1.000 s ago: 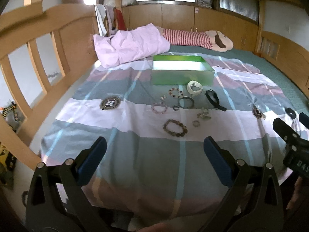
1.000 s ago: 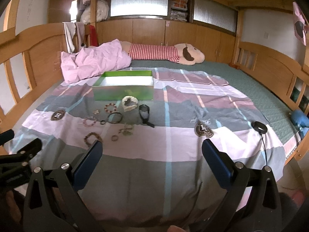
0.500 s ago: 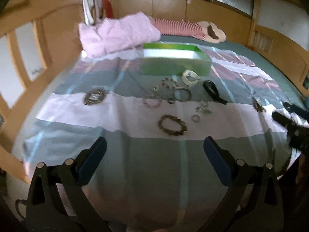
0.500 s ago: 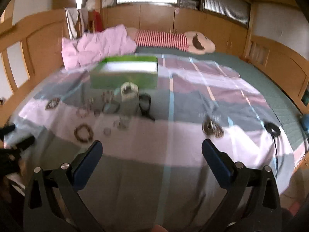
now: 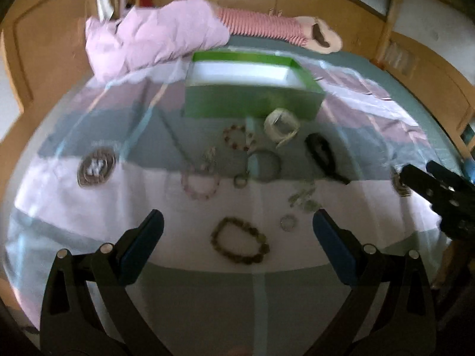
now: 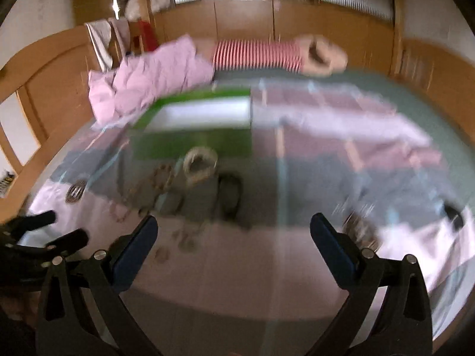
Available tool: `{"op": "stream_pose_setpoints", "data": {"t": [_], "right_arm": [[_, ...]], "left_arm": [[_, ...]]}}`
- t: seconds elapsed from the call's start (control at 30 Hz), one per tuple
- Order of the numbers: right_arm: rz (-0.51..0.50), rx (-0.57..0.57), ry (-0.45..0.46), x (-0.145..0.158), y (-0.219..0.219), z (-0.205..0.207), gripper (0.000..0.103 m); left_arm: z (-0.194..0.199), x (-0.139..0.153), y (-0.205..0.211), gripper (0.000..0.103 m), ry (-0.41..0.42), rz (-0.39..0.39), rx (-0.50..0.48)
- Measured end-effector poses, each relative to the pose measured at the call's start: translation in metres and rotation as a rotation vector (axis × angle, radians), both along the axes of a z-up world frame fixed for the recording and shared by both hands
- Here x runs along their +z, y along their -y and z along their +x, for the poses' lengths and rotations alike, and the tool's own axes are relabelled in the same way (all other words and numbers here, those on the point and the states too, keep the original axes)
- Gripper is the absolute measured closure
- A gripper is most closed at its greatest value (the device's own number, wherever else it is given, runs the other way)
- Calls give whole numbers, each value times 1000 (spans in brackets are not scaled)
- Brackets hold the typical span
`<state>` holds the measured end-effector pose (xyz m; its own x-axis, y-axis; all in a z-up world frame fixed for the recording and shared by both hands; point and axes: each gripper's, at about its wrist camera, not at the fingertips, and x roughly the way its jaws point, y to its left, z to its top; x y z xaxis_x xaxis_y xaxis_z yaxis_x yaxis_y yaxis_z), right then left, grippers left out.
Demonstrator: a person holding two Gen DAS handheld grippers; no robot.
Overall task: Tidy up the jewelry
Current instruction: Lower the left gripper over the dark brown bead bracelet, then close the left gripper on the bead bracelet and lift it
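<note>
Several pieces of jewelry lie on the striped bedspread in front of an open green box (image 5: 252, 101). Nearest my left gripper (image 5: 237, 234) is a brown bead bracelet (image 5: 240, 244), lying just ahead between its fingers. A pink bead bracelet (image 5: 200, 185), a small ring (image 5: 288, 222), a dark bangle (image 5: 264, 166), a white bracelet (image 5: 280, 126) and a black strap (image 5: 323, 157) lie beyond. My left gripper is open and empty. My right gripper (image 6: 233, 234) is open and empty, above the bedspread; its view is blurred, with the green box (image 6: 193, 136) ahead.
A pink quilt (image 5: 154, 38) and a striped plush toy (image 5: 267, 26) lie at the far end of the bed. Wooden bed rails run along both sides. A round emblem (image 5: 96, 167) is printed on the bedspread at left. My right gripper also shows at the right edge of the left wrist view (image 5: 439, 190).
Both grippers have moved forward and lower over the bed toward the jewelry, which now looks nearer and larger. Both stay open. The jewelry has not moved.
</note>
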<state>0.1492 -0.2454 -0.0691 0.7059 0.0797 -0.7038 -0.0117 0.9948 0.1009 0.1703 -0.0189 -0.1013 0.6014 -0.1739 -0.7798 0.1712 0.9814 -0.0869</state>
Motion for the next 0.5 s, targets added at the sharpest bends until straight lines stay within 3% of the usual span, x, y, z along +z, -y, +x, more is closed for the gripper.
{"op": "stream_pose_setpoints", "data": {"t": [0.1, 0.17, 0.3, 0.43, 0.5], "right_arm": [[-36, -8, 20, -1, -6, 1, 3], [-15, -20, 1, -4, -4, 4, 3], [8, -4, -49, -15, -10, 13, 3], [-27, 42, -78, -24, -23, 17, 3], [-31, 61, -95, -28, -29, 17, 3]], "left_arm": [[7, -26, 9, 4, -89, 3, -27], [10, -34, 21, 8, -65, 68, -54], [19, -49, 25, 10, -85, 67, -43], [32, -73, 23, 40, -167, 84, -29], [32, -76, 23, 42, -153, 100, -28]]}}
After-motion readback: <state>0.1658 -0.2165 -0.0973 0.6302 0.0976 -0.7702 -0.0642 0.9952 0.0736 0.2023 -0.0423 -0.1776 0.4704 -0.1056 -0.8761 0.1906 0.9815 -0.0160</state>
